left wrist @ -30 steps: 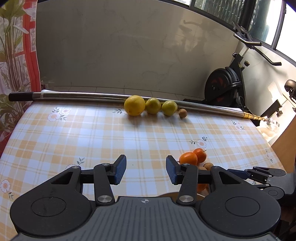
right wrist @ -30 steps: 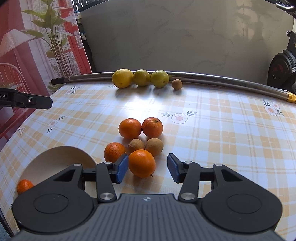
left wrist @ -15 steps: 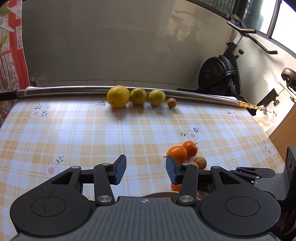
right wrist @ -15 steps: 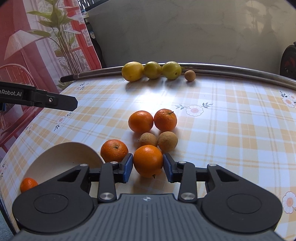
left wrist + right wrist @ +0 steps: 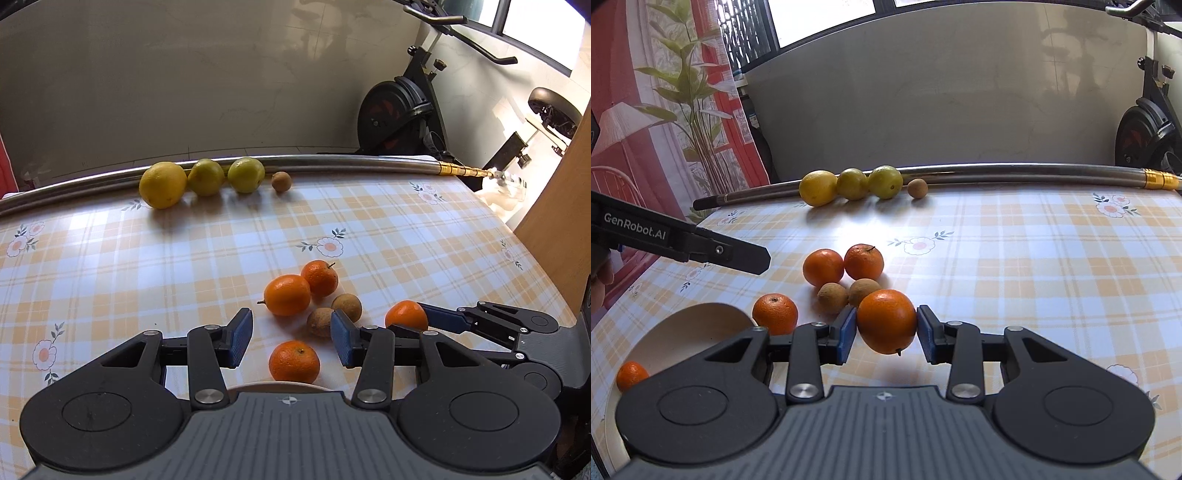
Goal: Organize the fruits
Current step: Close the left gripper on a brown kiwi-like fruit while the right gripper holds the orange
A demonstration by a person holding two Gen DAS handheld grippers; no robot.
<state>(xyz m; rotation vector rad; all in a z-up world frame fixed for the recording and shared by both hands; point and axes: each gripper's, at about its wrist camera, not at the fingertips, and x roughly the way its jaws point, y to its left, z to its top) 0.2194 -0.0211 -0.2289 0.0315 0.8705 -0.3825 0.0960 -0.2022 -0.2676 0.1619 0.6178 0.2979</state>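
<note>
Your right claw [image 5: 886, 334] is pinching an orange [image 5: 886, 320], its blue pads pressed against both sides, and the shadow under the fruit suggests it is just off the bench [image 5: 1034, 266]. That side-on grip suits a round fruit: the pads meet it at its widest part, so it should not squirt out.

Your left claw [image 5: 291, 338] is spread with nothing between its pads, hanging over another orange [image 5: 294, 362] that lies on the cloth just beyond the rim of the pale bowl [image 5: 687, 325]. It looks lined up for the next pick.

The bowl sits at the near edge of the bench and already holds one small orange [image 5: 631, 374] (probably why the oranges are heading there). Two more oranges [image 5: 823, 266] and two small brown fruits [image 5: 833, 297] are clustered mid-bench, touching or nearly so.

Along the far edge, three yellow-green citrus [image 5: 853, 183] and one brown fruit [image 5: 917, 188] rest against a metal pole [image 5: 1015, 173], which stops them rolling off.
</note>
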